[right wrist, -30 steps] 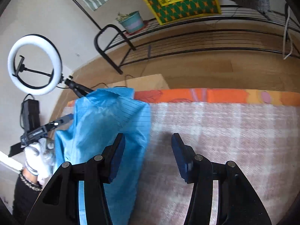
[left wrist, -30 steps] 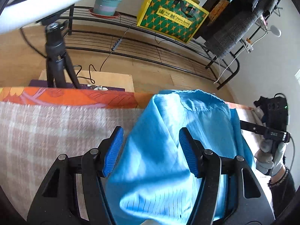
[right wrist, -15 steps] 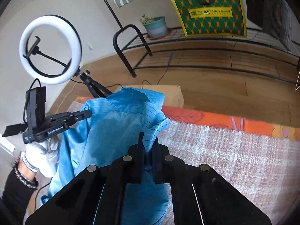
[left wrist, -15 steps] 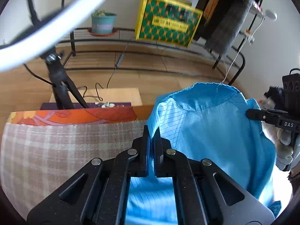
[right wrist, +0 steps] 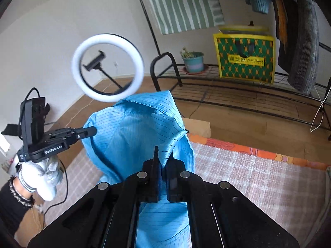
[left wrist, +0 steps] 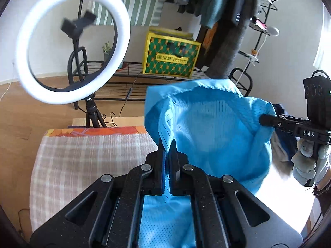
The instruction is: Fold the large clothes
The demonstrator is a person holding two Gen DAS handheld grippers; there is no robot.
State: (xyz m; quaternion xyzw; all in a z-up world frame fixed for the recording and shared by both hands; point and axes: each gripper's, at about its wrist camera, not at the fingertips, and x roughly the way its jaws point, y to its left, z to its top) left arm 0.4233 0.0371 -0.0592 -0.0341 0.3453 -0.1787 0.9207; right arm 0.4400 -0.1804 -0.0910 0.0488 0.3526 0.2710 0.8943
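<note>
A light blue pinstriped garment (left wrist: 211, 128) hangs in the air between both grippers, above a plaid-covered table (left wrist: 86, 161). My left gripper (left wrist: 167, 144) is shut on one edge of the garment. My right gripper (right wrist: 163, 157) is shut on the opposite edge of the garment (right wrist: 140, 132). In the left wrist view the right gripper (left wrist: 266, 122) shows at the right, pinching the cloth. In the right wrist view the left gripper (right wrist: 91, 131) shows at the left, also on the cloth. The garment's lower part is hidden below the fingers.
A ring light on a tripod (left wrist: 72, 41) stands beyond the table's far edge. A black metal rack (right wrist: 238, 95) holds a potted plant (right wrist: 193, 62) and a yellow-green bag (right wrist: 246, 57). Clothes hang at the upper right (left wrist: 227, 20). An orange cloth (right wrist: 258, 150) edges the table.
Both grippers went from open around the garment to shut on it, then lifted it off the table. The garment now hangs raised and spread between them.
</note>
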